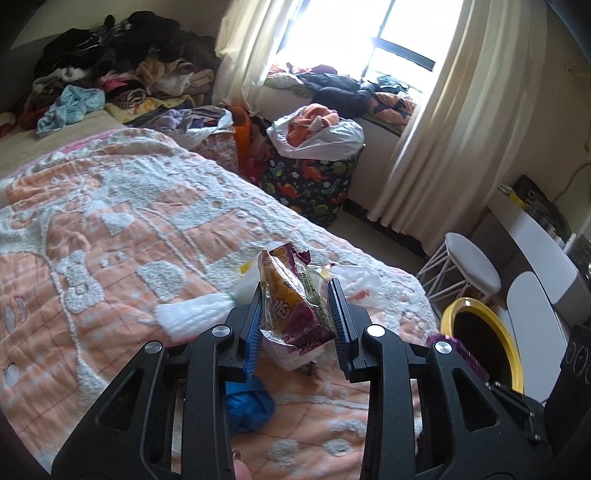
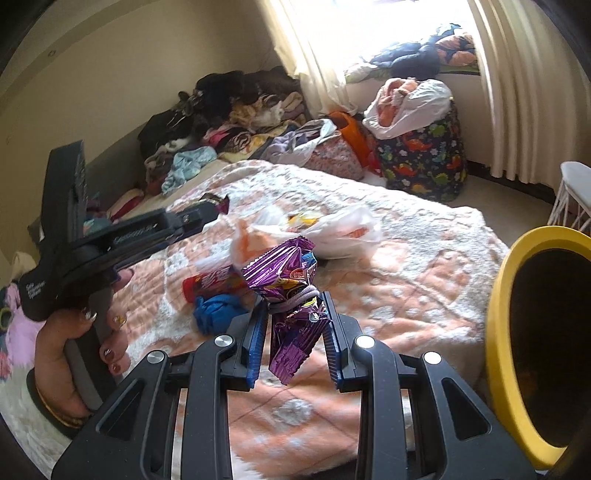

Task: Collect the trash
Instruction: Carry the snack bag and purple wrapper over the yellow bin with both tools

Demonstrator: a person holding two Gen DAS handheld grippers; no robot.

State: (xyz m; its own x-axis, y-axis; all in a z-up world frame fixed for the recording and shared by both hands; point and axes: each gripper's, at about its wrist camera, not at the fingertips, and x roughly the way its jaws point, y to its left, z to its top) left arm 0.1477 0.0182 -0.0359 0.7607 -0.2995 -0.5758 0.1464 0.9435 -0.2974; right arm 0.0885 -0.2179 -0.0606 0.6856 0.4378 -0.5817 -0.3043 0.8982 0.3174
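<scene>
My left gripper (image 1: 295, 314) is squeezing a crinkly orange and purple snack wrapper (image 1: 291, 299). The blue pads press it from both sides and it stands up above the bed (image 1: 110, 229). My right gripper (image 2: 295, 328) is clamped on a shiny purple wrapper (image 2: 291, 295) with a grey hair band (image 2: 295, 295) looped round it.

Some things are hard to see. Below the left gripper a blue bundle (image 1: 247, 402) peeks out, and the gripper covers part of it. I cannot tell what the white thing under the snack wrapper is. On the bed, the red packet (image 2: 210, 284) and the white plastic bag (image 2: 332, 229) look blurry, so I cannot read them. The window (image 1: 369, 33) is so bright that nothing shows outside.

The yellow bin (image 2: 506, 332) is cut off at the right edge of the right view, and its inside is just dark. It sits just beside the bed corner. In the right view a hand (image 2: 74, 343) holds the left gripper, off to the left.

The bed in front of both grippers has open room. Beyond the bed stands the dinosaur basket (image 1: 314, 184), and a white stool (image 1: 469, 266) stands behind the bin.
</scene>
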